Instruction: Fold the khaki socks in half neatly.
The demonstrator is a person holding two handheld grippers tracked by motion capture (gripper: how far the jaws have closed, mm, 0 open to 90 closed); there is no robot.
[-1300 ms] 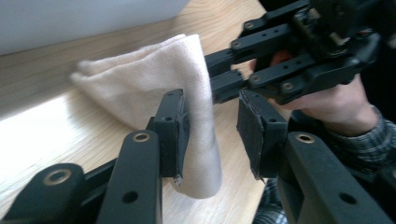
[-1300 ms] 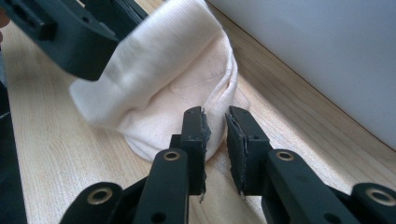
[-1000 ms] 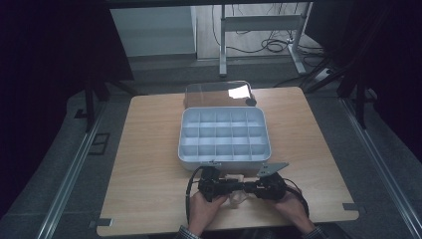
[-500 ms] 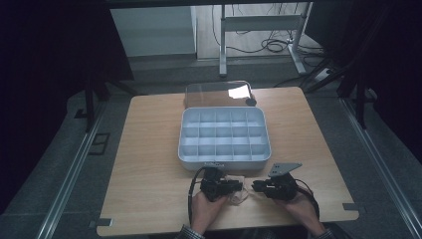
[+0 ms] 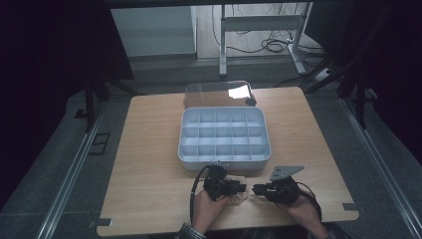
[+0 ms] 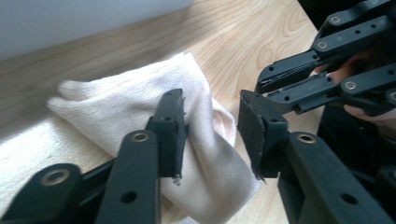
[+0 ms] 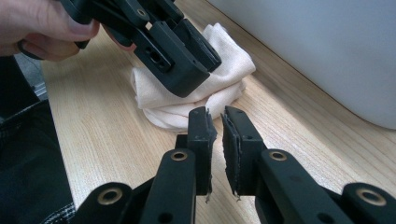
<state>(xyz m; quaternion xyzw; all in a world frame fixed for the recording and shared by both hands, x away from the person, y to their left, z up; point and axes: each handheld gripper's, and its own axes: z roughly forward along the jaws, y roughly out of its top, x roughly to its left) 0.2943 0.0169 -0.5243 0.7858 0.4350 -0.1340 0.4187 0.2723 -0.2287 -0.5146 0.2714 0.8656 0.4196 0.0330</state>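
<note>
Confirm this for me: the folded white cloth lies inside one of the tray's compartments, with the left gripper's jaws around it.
Not quite. The cloth lies on the wooden table, in front of the tray, not in a compartment, as the high view shows. The left gripper does have its jaws around it.

Cloth (image 6: 140, 116) partly hidden behind the left hand-held gripper (image 6: 210, 130), its near end cut off at the bottom edge. Grey box (image 7: 327, 51) cut off at top and right. Small dark thing (image 5: 251, 101) by the far lid: too small to tell.
</note>
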